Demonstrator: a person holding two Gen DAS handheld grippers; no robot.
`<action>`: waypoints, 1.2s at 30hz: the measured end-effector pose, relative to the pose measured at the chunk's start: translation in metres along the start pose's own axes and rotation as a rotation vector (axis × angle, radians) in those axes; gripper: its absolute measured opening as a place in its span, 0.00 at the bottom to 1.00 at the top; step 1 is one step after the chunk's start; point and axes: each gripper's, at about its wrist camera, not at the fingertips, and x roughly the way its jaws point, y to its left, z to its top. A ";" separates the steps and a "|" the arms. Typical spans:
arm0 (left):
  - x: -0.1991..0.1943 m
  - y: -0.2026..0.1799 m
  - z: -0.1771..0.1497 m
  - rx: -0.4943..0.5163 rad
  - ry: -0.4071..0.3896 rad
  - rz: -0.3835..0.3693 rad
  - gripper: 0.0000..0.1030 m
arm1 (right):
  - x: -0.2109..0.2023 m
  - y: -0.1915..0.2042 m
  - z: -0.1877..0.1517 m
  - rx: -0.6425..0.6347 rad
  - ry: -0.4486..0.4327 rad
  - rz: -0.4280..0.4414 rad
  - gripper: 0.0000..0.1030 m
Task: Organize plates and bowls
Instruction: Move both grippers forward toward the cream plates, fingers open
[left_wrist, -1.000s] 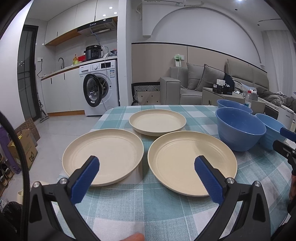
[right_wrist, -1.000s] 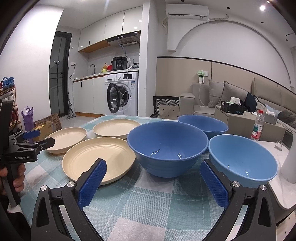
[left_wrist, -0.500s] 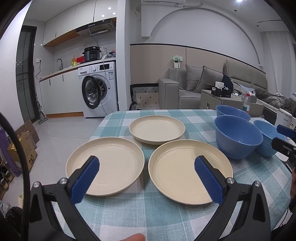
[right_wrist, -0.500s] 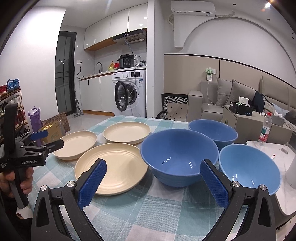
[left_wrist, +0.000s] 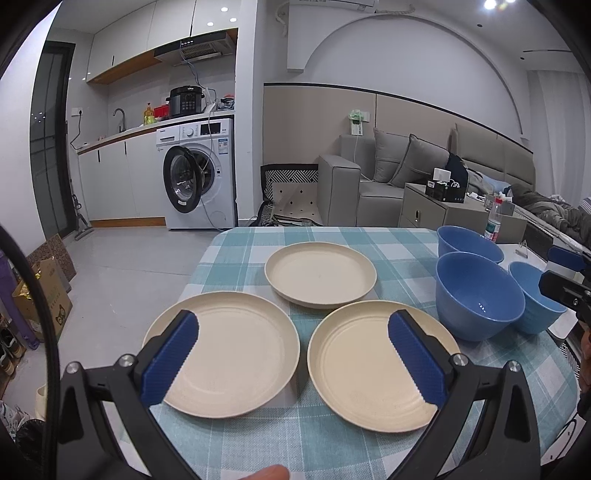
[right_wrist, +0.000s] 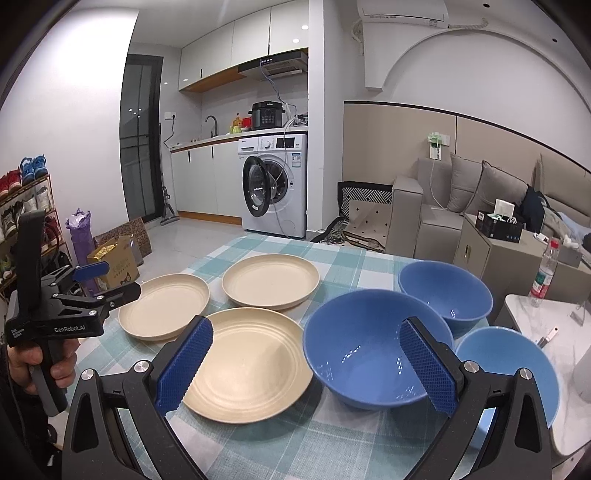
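Three cream plates lie on a checked tablecloth: a near left plate (left_wrist: 236, 350), a near right plate (left_wrist: 369, 365) and a far plate (left_wrist: 320, 272). Three blue bowls stand to their right: a middle bowl (left_wrist: 476, 291), a far bowl (left_wrist: 469, 242) and a lighter bowl (left_wrist: 532, 295). My left gripper (left_wrist: 293, 354) is open and empty, raised above the two near plates. My right gripper (right_wrist: 306, 365) is open and empty, raised above the near right plate (right_wrist: 251, 365) and the middle bowl (right_wrist: 369, 354). The left gripper also shows in the right wrist view (right_wrist: 96, 282).
The table (left_wrist: 332, 443) has its left edge near the left plate, with floor below. A white side table (right_wrist: 565, 332) stands right of the bowls, with a water bottle (right_wrist: 543, 273) behind it. A washing machine (left_wrist: 201, 177) and a sofa (left_wrist: 388, 177) stand far behind.
Both grippers have risen and pulled back from the table, so plates and bowls look smaller and lower. Both stayed open. No dish has moved.
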 end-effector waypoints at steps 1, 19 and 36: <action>0.000 0.000 0.001 0.004 0.000 0.003 1.00 | 0.001 0.003 0.004 -0.004 0.004 0.006 1.00; 0.032 0.014 0.023 0.007 0.054 0.027 1.00 | 0.052 0.005 0.047 0.032 0.089 0.047 1.00; 0.076 0.030 0.045 -0.021 0.125 0.053 1.00 | 0.103 -0.008 0.072 0.058 0.157 0.031 1.00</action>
